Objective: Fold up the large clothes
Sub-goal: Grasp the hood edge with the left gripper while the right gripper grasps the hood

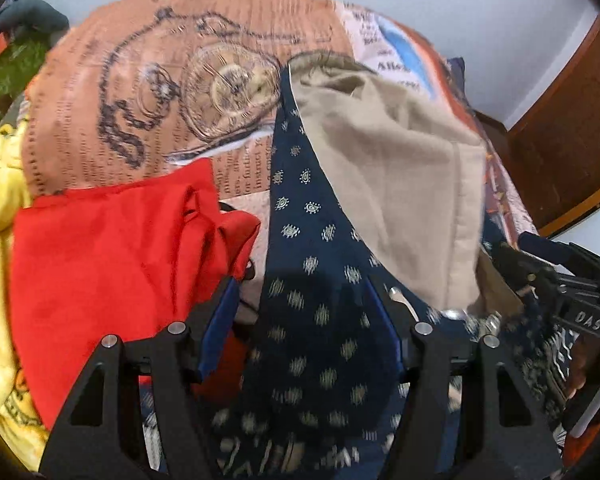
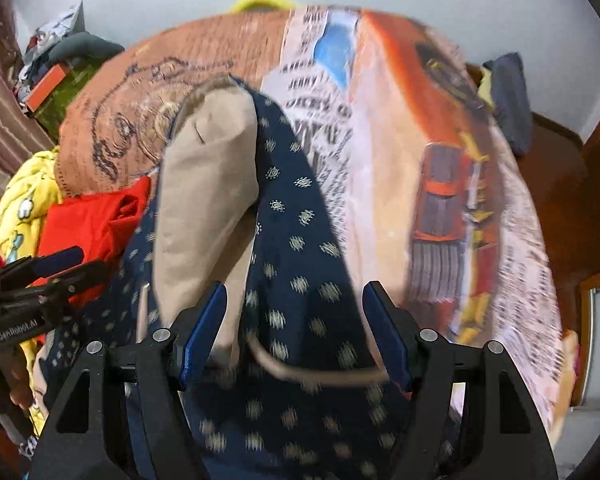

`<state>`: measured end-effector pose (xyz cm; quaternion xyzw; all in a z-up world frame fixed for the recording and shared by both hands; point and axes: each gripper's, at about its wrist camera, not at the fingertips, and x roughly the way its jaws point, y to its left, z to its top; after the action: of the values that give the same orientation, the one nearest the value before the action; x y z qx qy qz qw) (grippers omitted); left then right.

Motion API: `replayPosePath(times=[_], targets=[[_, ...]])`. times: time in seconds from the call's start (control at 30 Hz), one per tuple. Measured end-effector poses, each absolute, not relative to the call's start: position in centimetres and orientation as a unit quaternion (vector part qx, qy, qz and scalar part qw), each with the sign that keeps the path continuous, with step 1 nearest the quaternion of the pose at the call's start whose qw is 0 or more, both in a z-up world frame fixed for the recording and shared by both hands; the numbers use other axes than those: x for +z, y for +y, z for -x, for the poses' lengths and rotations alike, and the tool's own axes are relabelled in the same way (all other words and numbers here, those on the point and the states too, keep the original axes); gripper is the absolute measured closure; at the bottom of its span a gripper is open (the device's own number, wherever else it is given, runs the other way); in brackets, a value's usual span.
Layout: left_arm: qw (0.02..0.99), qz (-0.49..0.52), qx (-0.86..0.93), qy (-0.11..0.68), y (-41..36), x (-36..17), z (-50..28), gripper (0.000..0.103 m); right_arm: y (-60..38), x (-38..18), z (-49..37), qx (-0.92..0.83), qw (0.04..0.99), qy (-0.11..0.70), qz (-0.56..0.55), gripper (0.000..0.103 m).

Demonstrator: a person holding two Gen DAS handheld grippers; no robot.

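Two claws spread, pinching nothing: left claw (image 1: 300, 312), right claw (image 2: 296, 320) | navy dotted garment (image 1: 320, 280) on bed's printed spread (image 1: 140, 100), beside red cloth (image 1: 112, 248), beige lining upturned | step: mid-fold, likely just released | next: regrasp an edge squarely.

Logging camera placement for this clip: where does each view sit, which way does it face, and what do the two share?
Left wrist: on the left hand-held gripper, angled down at the navy dotted garment; own open fingers show, with the right hand-held gripper at right.
Right wrist: on the right hand-held gripper, angled down at the same garment; own open fingers, left hand-held gripper at left.
Shared: navy garment, beige garment, red cloth, printed bedspread.
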<state>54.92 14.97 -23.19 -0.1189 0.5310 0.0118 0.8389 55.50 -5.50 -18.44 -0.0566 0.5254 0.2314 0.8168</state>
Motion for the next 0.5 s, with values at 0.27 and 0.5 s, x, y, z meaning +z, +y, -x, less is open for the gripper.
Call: replayPosePath(times=[0.27, 0.5], targets=[[0.830, 0.179, 0.013, 0.528, 15.2, -26.4, -58.7, 0.040, -5.3, -21.5, -58.6, 0.226, 0.801, 0.555, 0.001, 0.036], [0.826, 0.222, 0.000, 0.519, 15.6, -27.6, -58.1, 0.065, -6.0, -21.3, -58.0, 0.250, 0.808, 0.534, 0.004, 0.075]])
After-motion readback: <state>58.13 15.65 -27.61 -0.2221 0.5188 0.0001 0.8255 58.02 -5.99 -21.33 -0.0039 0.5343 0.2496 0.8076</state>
